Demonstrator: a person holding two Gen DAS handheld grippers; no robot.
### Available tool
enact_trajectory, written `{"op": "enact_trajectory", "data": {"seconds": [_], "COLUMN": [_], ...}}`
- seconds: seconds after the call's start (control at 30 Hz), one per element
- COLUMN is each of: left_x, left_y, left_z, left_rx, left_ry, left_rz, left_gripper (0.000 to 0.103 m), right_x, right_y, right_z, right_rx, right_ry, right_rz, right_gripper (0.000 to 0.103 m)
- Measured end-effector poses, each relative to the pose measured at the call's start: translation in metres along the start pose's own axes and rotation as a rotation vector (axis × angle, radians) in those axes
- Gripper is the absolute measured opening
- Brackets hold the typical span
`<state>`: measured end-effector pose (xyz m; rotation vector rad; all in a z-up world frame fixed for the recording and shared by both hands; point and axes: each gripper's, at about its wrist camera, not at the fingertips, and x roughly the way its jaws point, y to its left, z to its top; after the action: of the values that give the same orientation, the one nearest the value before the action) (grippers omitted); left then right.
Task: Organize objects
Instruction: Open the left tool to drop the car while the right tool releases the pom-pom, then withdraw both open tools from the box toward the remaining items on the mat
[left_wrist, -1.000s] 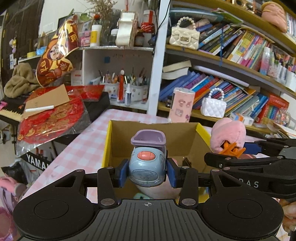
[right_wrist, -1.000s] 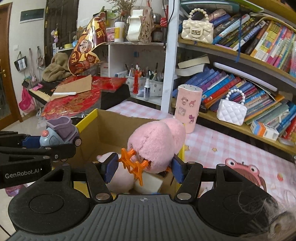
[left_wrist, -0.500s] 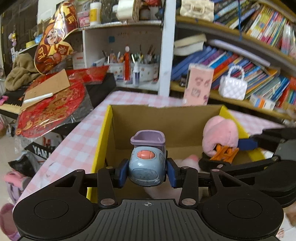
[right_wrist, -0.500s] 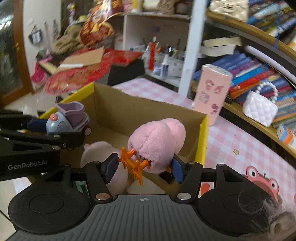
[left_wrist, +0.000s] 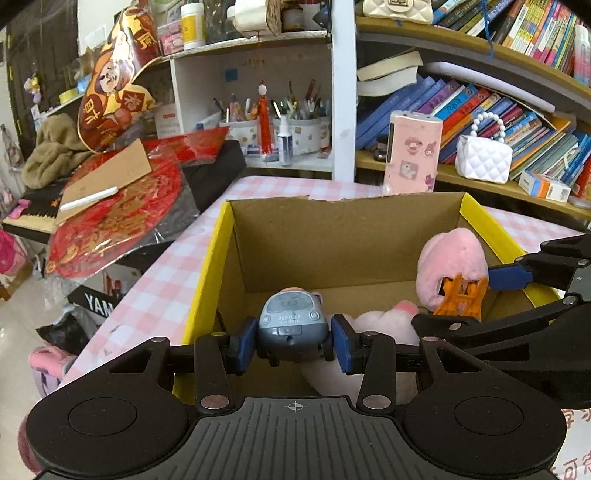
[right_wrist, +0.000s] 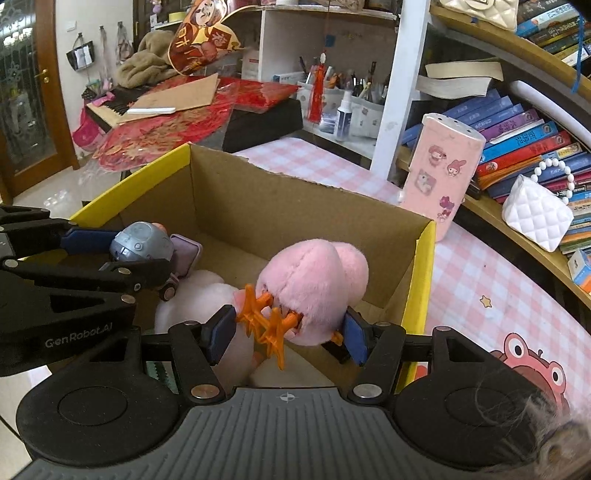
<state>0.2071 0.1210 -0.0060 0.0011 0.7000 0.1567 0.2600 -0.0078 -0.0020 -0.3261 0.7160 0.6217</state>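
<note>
An open cardboard box (left_wrist: 347, 236) with yellow rims stands on the pink checked table; it also shows in the right wrist view (right_wrist: 280, 206). My left gripper (left_wrist: 293, 341) is shut on a blue-grey toy vehicle (left_wrist: 291, 328), tipped nose-down over the box's near left part; the toy also shows in the right wrist view (right_wrist: 142, 245). My right gripper (right_wrist: 286, 334) is shut on a pink plush toy with orange feet (right_wrist: 314, 284), held over the box's right side; the plush also shows in the left wrist view (left_wrist: 448, 266). A pale pink plush (left_wrist: 384, 321) lies inside the box.
A pink sticker-covered case (left_wrist: 412, 151) stands behind the box. A white quilted purse (left_wrist: 482, 157) and books fill the shelf at right. Pen cups (left_wrist: 295, 133) sit at the back. Red decorations (left_wrist: 114, 218) cover a keyboard on the left. A frog sticker (right_wrist: 532, 369) marks the table.
Both grippers have lowered toward the box. The toy vehicle has tipped forward, nose-down, in my left gripper. The pink plush sits lower over the box's right side.
</note>
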Motion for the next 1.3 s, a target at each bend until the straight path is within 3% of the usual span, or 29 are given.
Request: {"op": "enact_trajectory", "data": {"seconds": [0.17,0.27,0.33,0.4,0.8,1.3], "left_x": [-0.002,-0.011,-0.021,-0.030,-0.078,-0.121], "left_y": [0.001,0.005,0.008,0.009,0.017,0.039], "left_z": [0.001,0.002,0.003,0.004,-0.008,-0.069], "left_rx": [-0.010,-0.023,-0.039,-0.047,-0.073,-0.062], "left_ry": [0.004,-0.027,-0.064,-0.095,-0.174,-0.101], "left_rz": [0.020,0.030,0.021,0.012,-0.009,-0.021], "left_gripper": [0.046,0.057,0.070,0.074,0.077,0.084], "right_x": [-0.001,-0.007,-0.013,-0.020,-0.072,-0.110], "right_y": [0.001,0.000,-0.001,-0.003,0.017,0.082], "right_z": [0.000,-0.001,-0.002,-0.002,-0.014,-0.067], "right_rx": [-0.002,0.019,0.038,0.064,0.133,0.130], "right_ry": [-0.010,-0.041,-0.066,-0.090,-0.195,-0.139], "right_rz": [-0.021,-0.054,-0.074,-0.077,-0.142,-0.178], "right_gripper": [0.062,0.068,0.069,0.070,0.070,0.072]}}
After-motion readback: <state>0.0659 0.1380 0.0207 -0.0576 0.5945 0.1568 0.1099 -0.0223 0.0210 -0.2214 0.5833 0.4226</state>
